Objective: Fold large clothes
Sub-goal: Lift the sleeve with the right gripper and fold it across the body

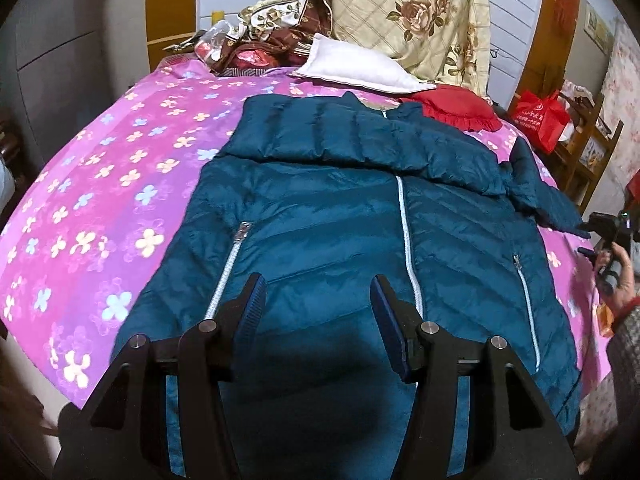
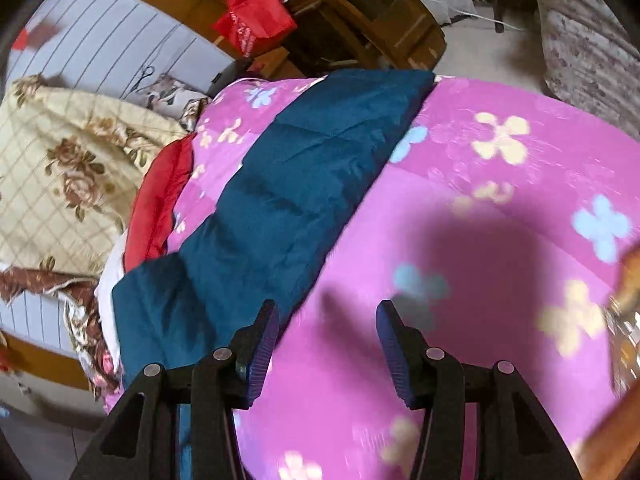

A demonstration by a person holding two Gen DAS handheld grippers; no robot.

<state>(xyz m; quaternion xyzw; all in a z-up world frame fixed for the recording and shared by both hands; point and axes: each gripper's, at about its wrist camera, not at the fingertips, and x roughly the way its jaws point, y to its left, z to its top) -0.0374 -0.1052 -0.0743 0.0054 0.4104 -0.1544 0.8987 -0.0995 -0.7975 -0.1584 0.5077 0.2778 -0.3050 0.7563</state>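
A teal puffer jacket (image 1: 328,232) lies front up on the pink flowered bedspread (image 1: 100,200), zip closed. One sleeve is folded across its chest. The other sleeve (image 2: 304,184) stretches out over the bedspread (image 2: 500,220) in the right wrist view. My left gripper (image 1: 318,300) is open and empty, hovering over the jacket's lower front. My right gripper (image 2: 328,332) is open and empty above the bedspread, its left finger next to the sleeve's edge. The right gripper also shows in the left wrist view (image 1: 608,236) at the far right, beside the sleeve end.
A white pillow (image 1: 360,68), a red cloth (image 1: 460,108) and a floral quilt (image 1: 412,16) lie at the head of the bed. A red bag (image 1: 540,116) sits on wooden furniture (image 2: 360,20) beside the bed.
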